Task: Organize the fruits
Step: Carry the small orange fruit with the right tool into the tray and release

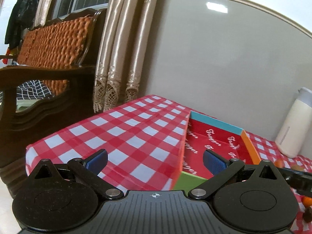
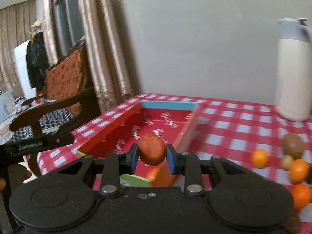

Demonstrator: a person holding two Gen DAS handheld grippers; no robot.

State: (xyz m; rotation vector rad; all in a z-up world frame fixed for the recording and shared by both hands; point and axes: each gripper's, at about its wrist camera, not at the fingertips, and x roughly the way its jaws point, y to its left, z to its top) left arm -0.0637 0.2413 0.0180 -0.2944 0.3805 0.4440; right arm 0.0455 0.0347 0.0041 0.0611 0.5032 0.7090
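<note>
Right wrist view motion-blurred: box lettering unreadable. Fruit pile right of box smeared, cut by right edge; kinds beyond oranges unclear. Small orange thing at box's near corner partly hidden behind right gripper. Left view: jug right of box cut by edge.

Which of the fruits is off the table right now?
The reddish-orange fruit, clamped between the right gripper's fingers over the red box. The oranges lie on the checked tablecloth.
</note>
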